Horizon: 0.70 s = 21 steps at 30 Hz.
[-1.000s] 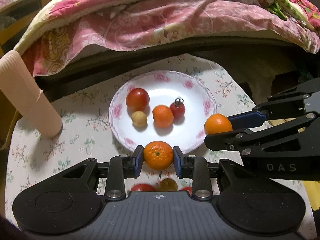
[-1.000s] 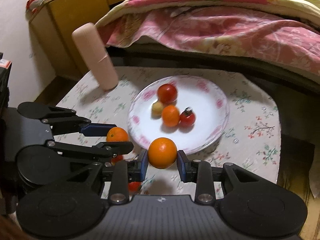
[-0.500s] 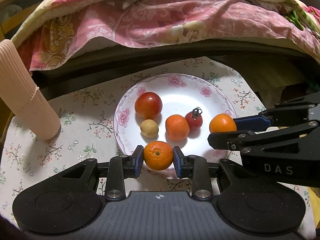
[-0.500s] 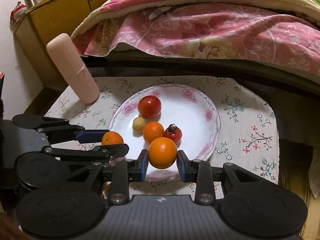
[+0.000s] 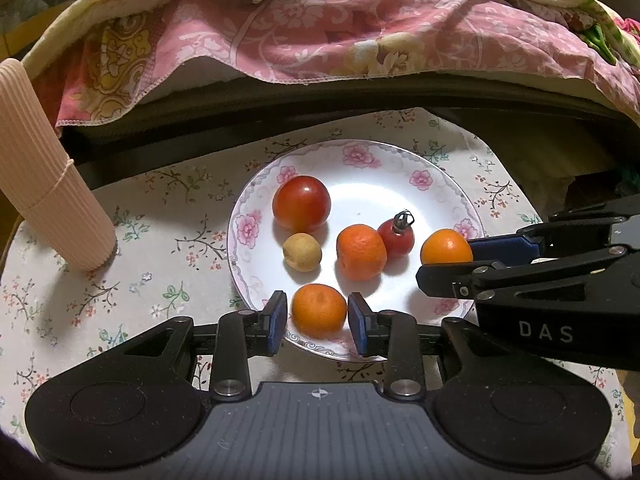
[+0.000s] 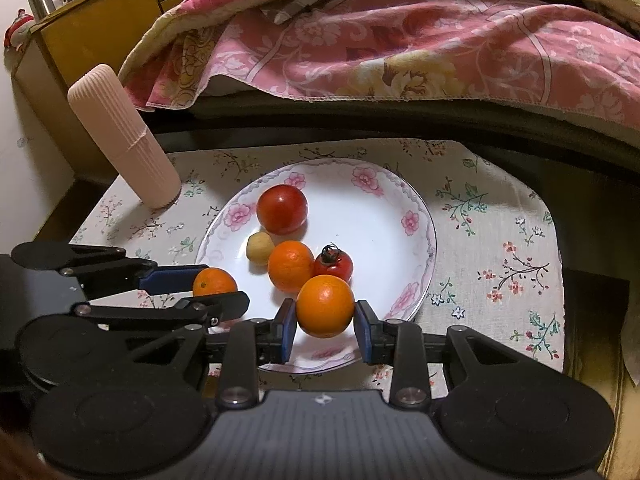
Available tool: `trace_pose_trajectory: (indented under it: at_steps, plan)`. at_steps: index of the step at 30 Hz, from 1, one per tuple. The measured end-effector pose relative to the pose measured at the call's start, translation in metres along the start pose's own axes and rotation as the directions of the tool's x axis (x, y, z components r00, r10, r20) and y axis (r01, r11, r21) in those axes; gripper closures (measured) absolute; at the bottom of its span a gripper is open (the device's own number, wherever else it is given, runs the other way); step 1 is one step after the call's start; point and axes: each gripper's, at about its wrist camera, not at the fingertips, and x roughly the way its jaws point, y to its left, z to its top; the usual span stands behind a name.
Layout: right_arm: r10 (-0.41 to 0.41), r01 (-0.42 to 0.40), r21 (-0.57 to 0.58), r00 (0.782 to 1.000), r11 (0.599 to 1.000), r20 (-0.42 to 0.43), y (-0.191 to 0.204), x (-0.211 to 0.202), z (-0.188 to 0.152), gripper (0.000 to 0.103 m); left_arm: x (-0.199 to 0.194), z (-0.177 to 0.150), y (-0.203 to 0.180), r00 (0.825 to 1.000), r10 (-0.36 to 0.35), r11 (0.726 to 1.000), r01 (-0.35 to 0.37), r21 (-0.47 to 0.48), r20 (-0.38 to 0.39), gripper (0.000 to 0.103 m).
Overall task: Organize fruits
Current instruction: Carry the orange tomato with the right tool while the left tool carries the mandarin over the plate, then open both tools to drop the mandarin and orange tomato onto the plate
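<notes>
A white floral plate [image 5: 440, 184] [image 6: 416, 208] holds a big red tomato [image 5: 301, 203] [image 6: 282, 209], a small yellow fruit [image 5: 302, 251] [image 6: 260, 248], a tangerine [image 5: 361, 252] [image 6: 291, 265] and a small tomato [image 5: 397, 236] [image 6: 334, 265]. My left gripper [image 5: 319, 322] has just opened; its tangerine [image 5: 319, 311] [image 6: 215, 281] rests on the plate's near rim between the jaws. My right gripper [image 6: 325, 330] is shut on an orange [image 6: 325, 306] [image 5: 446, 247] low over the plate's near side.
A ribbed beige cylinder [image 5: 44, 176] [image 6: 128, 144] stands at the left of the floral tablecloth [image 5: 160, 208]. A pink quilt [image 5: 320, 32] hangs over a dark bed edge behind. A wooden cabinet [image 6: 92, 28] is at the back left.
Both grippers moved forward over the plate and lowered. The left jaws opened slightly, setting the tangerine on the plate's near rim. The right gripper still holds its orange.
</notes>
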Motion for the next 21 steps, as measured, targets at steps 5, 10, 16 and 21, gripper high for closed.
trace_pose_trajectory:
  at_steps: [5, 10, 16, 21]
  plan:
    - [-0.002, 0.002, 0.006, 1.000, 1.000, 0.001, -0.001, 0.001, 0.000, 0.070, -0.002, 0.000, 0.001, 1.000, 0.006, 1.000, -0.006, -0.009, 0.007, 0.055]
    - [-0.006, 0.005, 0.013, 1.000, 1.000, 0.021, -0.003, -0.003, 0.001, 0.070, -0.006, 0.001, 0.003, 1.000, 0.007, 1.000, -0.007, -0.018, 0.015, 0.051]
    - [-0.005, 0.005, 0.008, 1.000, 1.000, 0.029, -0.002, -0.006, 0.001, 0.070, -0.009, -0.001, 0.002, 1.000, 0.013, 1.000, -0.013, -0.006, 0.018, 0.048]
    - [-0.006, 0.006, -0.002, 1.000, 1.000, 0.030, 0.002, -0.008, -0.001, 0.070, -0.012, -0.001, 0.002, 1.000, 0.020, 1.000, -0.020, -0.002, 0.021, 0.048]
